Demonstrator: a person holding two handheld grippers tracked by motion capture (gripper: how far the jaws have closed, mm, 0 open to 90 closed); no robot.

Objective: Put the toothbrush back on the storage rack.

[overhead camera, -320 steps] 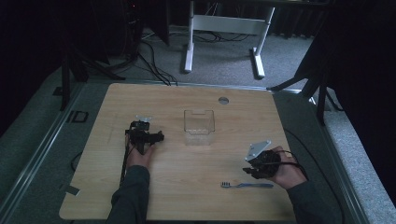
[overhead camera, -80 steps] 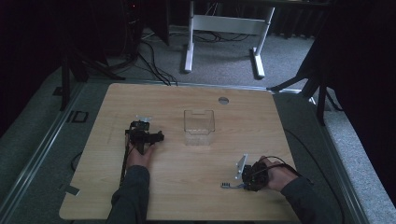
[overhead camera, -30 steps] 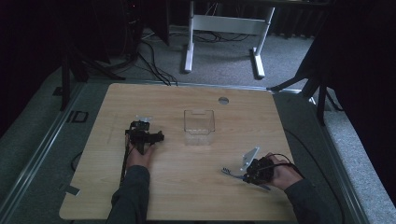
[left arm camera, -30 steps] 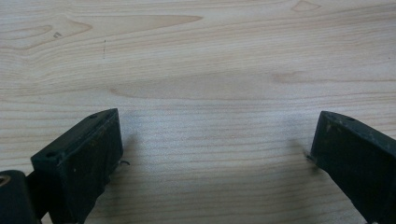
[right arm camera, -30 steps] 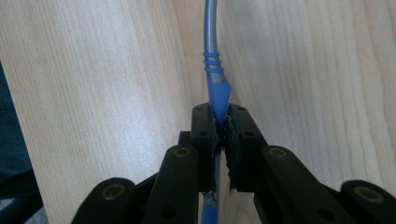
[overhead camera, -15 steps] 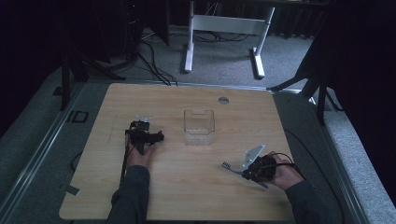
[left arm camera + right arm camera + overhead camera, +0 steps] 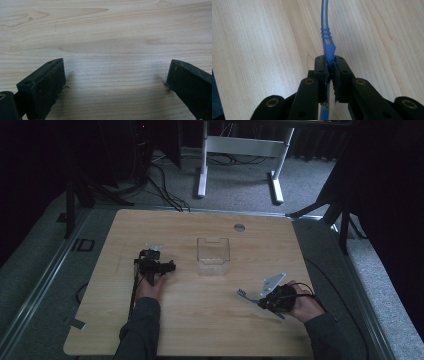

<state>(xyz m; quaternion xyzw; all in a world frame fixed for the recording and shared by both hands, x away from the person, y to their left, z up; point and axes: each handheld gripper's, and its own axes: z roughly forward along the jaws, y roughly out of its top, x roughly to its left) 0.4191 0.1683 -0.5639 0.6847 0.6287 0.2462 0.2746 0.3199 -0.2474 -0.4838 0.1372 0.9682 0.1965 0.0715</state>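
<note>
One clear plastic container [image 7: 213, 255] stands open-topped near the middle of the wooden table [image 7: 200, 320]; nothing can be made out inside it. It sits just beyond and to the right of the left gripper [image 7: 159, 266], and well ahead and to the left of the right gripper [image 7: 265, 302].

Counted: one container, one toothbrush [image 7: 246, 295], two grippers, and one round grey grommet [image 7: 239, 227] set in the table's far edge.

The right gripper, in the person's right hand [image 7: 300, 302], has its two jaws pressed together on the blue handle of the toothbrush. In the right gripper view the handle [image 7: 327, 47] comes up out of the pinch between the fingers [image 7: 320, 75], passes three raised blue rings, then turns grey and curves away over the wood. In the high view the brush head juts out to the left of the jaws, just above the table, and the grey three-cornered plate tilts up over the hand. The forearm enters from the lower right corner.

The left gripper is held in the left hand [image 7: 150, 287], forearm running up from the bottom edge, jaws aimed toward the container's side. In the left gripper view its fingers [image 7: 45, 85] are spread wide, with bare wood grain between them and nothing held.
</note>
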